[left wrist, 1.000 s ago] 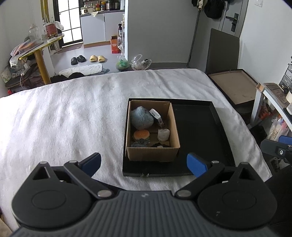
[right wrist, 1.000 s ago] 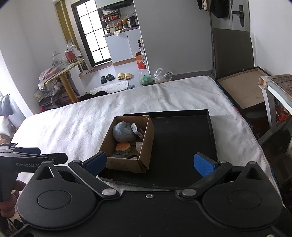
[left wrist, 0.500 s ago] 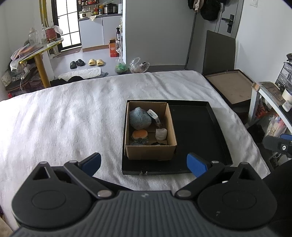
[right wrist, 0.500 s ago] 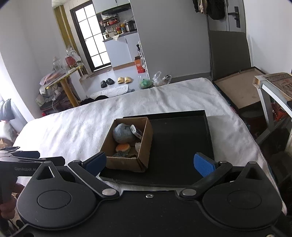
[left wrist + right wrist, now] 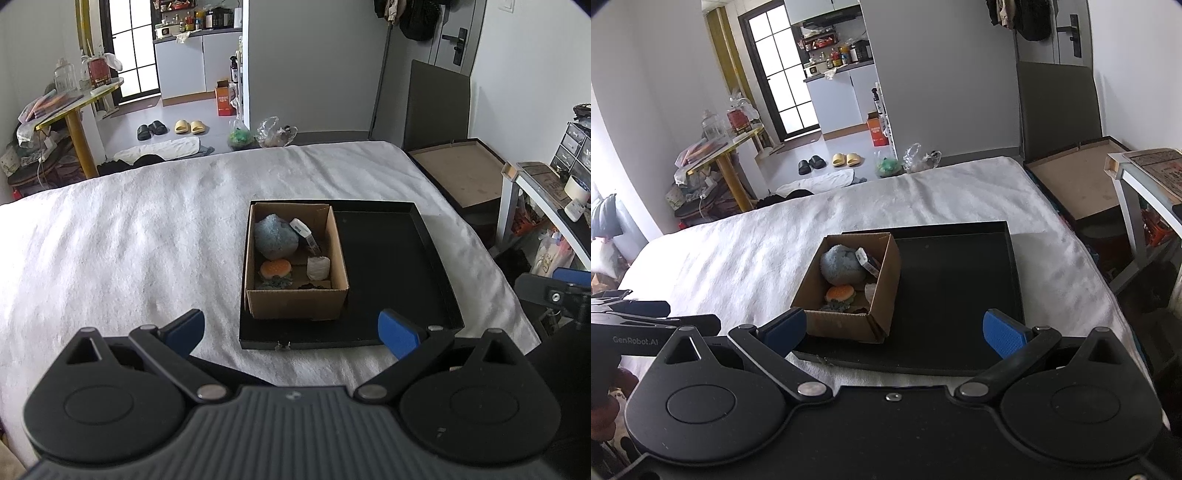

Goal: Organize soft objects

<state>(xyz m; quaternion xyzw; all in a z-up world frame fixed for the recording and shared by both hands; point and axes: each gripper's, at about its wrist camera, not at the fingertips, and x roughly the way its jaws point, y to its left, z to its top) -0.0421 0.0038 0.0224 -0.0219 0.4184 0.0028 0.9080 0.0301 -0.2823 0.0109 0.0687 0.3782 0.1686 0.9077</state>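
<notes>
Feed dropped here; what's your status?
Left gripper and right gripper open, empty. Soft toys in cardboard box on black tray. Nothing in the way.

Walls: we see plain pale grey walls.
Window: a dark-framed paned door lets daylight in.
Floor: grey, with two pairs of slippers.
Furniture: a bed under a white cover, a yellow-legged side table, white kitchen cabinets.
</notes>
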